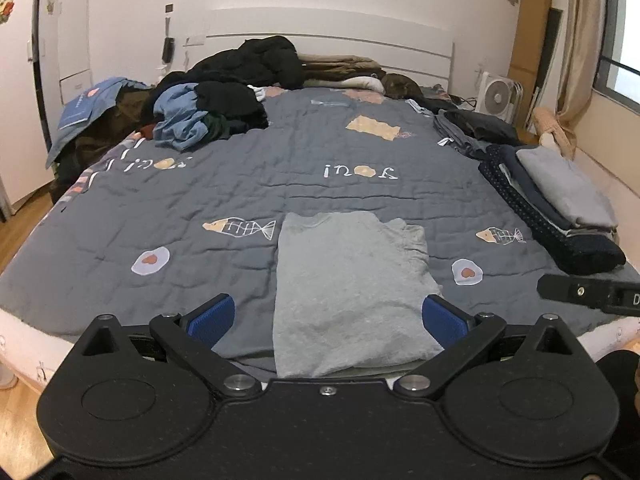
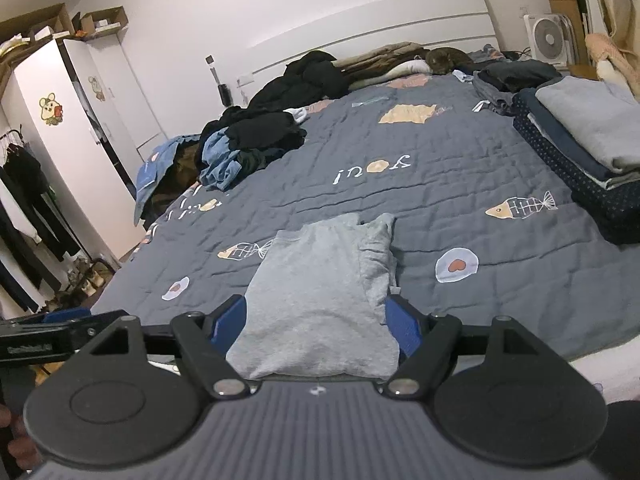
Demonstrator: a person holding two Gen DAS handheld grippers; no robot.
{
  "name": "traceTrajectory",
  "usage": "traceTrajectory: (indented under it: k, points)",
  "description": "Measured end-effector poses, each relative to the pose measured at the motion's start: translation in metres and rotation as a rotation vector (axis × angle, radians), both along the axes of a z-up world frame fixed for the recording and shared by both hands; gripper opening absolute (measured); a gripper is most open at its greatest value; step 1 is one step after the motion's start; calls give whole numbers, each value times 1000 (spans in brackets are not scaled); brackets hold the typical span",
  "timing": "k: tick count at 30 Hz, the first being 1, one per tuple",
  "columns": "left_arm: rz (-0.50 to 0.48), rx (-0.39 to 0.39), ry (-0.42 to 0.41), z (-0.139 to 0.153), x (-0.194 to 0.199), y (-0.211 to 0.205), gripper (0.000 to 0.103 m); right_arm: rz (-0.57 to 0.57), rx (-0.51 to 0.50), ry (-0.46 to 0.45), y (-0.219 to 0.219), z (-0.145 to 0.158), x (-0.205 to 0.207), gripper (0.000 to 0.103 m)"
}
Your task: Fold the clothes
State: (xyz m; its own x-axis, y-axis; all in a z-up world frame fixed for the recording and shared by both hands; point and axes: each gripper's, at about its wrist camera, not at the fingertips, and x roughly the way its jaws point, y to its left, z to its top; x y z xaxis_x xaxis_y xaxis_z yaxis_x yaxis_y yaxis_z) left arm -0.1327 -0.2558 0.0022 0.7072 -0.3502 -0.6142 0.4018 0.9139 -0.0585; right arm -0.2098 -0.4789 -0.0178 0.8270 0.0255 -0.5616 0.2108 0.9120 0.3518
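Only readable text: "youi" in white stitching on my bed's grey quilt (image 1: 280, 184), upside down from here, once mid-quilt (image 1: 361, 171) and again near the left edge (image 1: 158, 164). Label on my other tool (image 2: 30, 348) is too blurred to read.

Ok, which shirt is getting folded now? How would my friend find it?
Look at the big grey quilt with fish pictures. At its near edge, right between the open left gripper, lies one grey shirt, flat and partly folded. Unlike the messy heap far left and the neat stack on the right, it lies alone.
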Motion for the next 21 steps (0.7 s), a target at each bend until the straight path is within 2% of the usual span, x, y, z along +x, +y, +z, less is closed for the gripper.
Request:
traceTrajectory:
  k: [3, 8, 13, 21]
  points:
    - [-20, 5, -10, 2, 7, -3, 101, 2, -4, 31, 0, 1, 3, 76]
    - [-27, -18, 17, 1, 17, -4, 101, -48, -120, 89, 8, 10, 6, 76]
    - [-21, -32, 37, -3, 23, 1, 101, -41, -182, 107, 14, 16, 5, 76]
    - [-20, -8, 71, -18, 29, -1, 101, 0, -217, 136, 18, 13, 19, 76]
